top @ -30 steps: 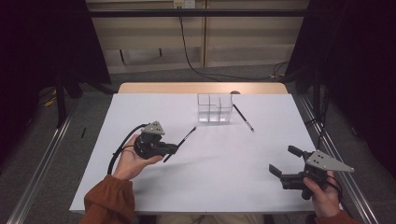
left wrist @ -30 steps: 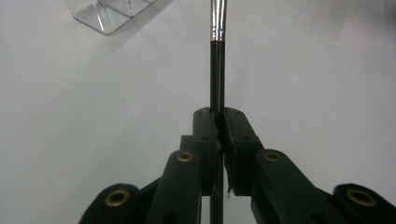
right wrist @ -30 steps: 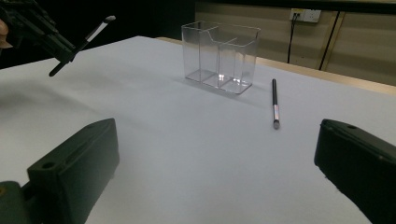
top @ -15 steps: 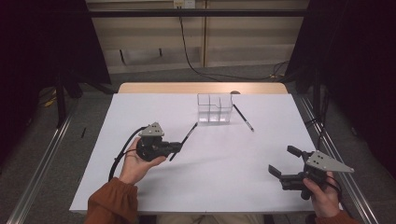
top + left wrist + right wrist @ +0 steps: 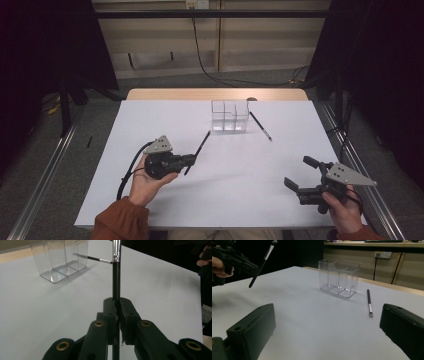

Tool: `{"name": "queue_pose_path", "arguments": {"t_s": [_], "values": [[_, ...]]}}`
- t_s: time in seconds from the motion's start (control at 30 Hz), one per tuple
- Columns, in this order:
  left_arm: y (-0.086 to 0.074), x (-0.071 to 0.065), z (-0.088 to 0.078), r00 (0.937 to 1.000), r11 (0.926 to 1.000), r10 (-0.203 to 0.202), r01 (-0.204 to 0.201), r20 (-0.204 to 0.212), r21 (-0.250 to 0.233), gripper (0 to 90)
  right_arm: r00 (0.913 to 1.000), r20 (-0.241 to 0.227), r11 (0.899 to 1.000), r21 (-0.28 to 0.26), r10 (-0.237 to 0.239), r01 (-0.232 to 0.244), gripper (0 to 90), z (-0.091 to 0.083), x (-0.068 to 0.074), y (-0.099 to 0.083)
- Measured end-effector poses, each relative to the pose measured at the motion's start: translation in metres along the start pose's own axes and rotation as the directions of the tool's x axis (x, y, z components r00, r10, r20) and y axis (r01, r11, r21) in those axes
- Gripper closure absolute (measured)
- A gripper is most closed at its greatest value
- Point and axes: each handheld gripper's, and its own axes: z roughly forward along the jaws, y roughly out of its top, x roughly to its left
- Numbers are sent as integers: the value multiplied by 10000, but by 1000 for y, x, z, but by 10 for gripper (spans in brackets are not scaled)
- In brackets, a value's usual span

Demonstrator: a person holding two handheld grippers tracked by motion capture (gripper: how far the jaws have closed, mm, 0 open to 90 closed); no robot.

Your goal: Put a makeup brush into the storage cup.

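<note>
Between the jaws of the left claw (image 5: 189,160) sits a slim black brush (image 5: 198,151), pinched tight low on its handle and lifted off the desk (image 5: 150,125), tip angled toward the clear organizer (image 5: 229,115). Good grip; now, I'd say, tilt it upright, line it up over one compartment and lower slowly so it doesn't knock the wall. Over at the right, the right claw (image 5: 302,175) waits wide open and empty, while a second brush (image 5: 260,125) lies just beside the organizer.

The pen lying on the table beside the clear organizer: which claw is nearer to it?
Right. The right claw, open, sits toward the person from the pen, off to its right. The left claw, shut on a brush, is farther away, past the clear organizer.
</note>
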Motion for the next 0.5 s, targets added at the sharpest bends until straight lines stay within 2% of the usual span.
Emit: {"name": "queue_pose_path", "arguments": {"t_s": [0.13, 0.33, 0.5], "values": [[1, -1, 0, 9999, 9993, -33, 38, 138, -382, 842, 9999, -129, 10000, -21, 52, -52, 0, 3, 1, 1], [1, -2, 3, 9998, 9980, 71, -61, 165, -625, 842, 9993, -374, 9999, -80, 82, -85, 0, 9, 4, 6], [1, -4, 8, 9995, 9984, 136, -119, 297, -561, 842, 9973, -732, 9998, -196, 93, -107, 0, 17, 7, 12]]}}
